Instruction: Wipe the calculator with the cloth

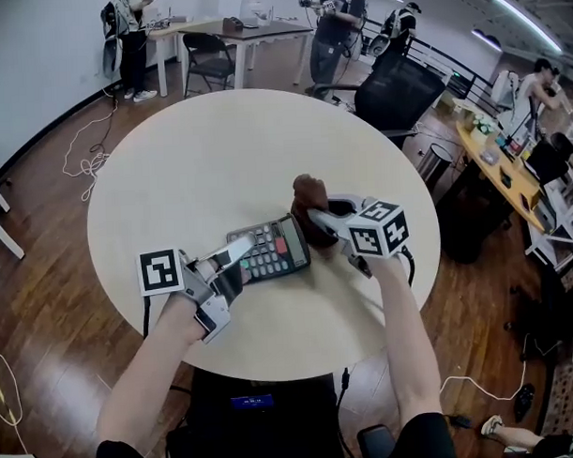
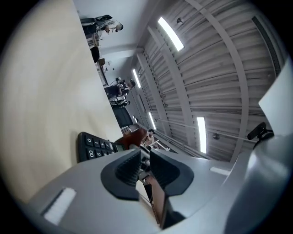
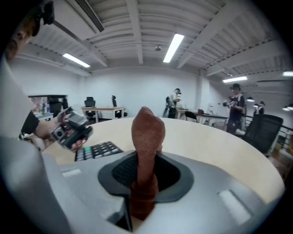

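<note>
— So, where is everything sitting?

— The calculator (image 1: 273, 247) is lying keys-up on the round table (image 1: 199, 151), toward the person's side. The right gripper (image 1: 316, 219) is clamping the brown cloth (image 1: 309, 192), which is standing up in a bunch past its jaws, just beside the calculator's display end. Whether it is touching, I am not managing to tell.

— And the left gripper (image 1: 236, 261)?

— It is hanging at the keypad end with its jaws drawn almost together. I am seeing nothing between them, so I am judging the calculator to be unheld.

— What is worrying you, then?

— With nothing pinning it, a sideways stroke is likely going to push the calculator along the smooth top instead of wiping it. The cloth is also showing only a small wad, so a steep approach is risking hard jaw plastic scraping the keys.

— Anything standing in the way?

— The left gripper itself is crowding the keypad end of the stroke. The black cable (image 1: 406, 262) is trailing from the right gripper, clear of the work. People, desks and a black chair (image 1: 394, 96) are sitting well apart, bothering nobody
</note>
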Demonstrator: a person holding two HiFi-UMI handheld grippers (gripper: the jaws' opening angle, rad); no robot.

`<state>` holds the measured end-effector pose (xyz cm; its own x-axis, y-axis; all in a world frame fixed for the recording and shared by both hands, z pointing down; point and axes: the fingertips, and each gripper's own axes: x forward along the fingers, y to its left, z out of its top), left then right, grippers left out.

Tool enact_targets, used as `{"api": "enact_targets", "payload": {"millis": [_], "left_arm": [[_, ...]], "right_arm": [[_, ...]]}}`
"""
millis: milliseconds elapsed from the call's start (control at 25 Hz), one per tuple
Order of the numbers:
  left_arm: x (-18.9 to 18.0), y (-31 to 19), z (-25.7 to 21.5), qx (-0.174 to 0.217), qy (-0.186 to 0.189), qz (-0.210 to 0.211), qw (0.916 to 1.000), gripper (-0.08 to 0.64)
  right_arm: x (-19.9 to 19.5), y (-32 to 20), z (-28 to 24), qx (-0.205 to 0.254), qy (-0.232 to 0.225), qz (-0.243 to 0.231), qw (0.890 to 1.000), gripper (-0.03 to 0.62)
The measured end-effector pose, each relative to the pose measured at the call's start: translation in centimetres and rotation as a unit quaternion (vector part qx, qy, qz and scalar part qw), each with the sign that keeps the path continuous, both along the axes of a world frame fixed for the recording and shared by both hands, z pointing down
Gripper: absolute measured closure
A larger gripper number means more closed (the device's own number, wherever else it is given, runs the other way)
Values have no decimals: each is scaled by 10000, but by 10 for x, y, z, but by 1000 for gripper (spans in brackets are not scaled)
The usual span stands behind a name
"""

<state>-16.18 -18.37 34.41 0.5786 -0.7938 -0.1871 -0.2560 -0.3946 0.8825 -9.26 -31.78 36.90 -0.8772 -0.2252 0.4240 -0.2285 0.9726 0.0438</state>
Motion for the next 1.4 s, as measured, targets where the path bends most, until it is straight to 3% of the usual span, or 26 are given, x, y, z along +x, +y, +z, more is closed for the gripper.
{"api": "enact_targets", "payload": {"millis": [80,200,520,960,1040,1160,1240,1320,1400], "left_arm": [[20,-3,1,-15,-86,147,9999,514],[43,-5,3,-90,-247,289,9992,514],[47,-5,7,-60,-607,329,9976,497],[44,-13,9,-107,-525,71,9985,497],[38,-15,9,-167,-366,-78,9992,497],[25,-20,9,-167,-358,-256,9989,497],[23,-21,8,-150,-394,-289,9987,497],[24,-19,6,-136,-395,-301,9987,495],[25,-16,7,-108,-497,-331,9982,494]], "right_arm": [[-4,-14,-3,-90,-136,172,9997,505],[-17,0,-2,-181,-79,-188,9996,505],[3,40,-7,-495,-369,-117,9980,505],[43,117,-2,123,87,-446,9989,505],[49,136,3,92,162,-625,9979,505],[47,174,9,-80,317,-1362,9901,505],[46,187,-2,-253,105,-1798,9833,505],[47,166,-25,-387,-426,-1642,9847,505],[53,109,-40,-316,-786,-783,9933,506]]}}
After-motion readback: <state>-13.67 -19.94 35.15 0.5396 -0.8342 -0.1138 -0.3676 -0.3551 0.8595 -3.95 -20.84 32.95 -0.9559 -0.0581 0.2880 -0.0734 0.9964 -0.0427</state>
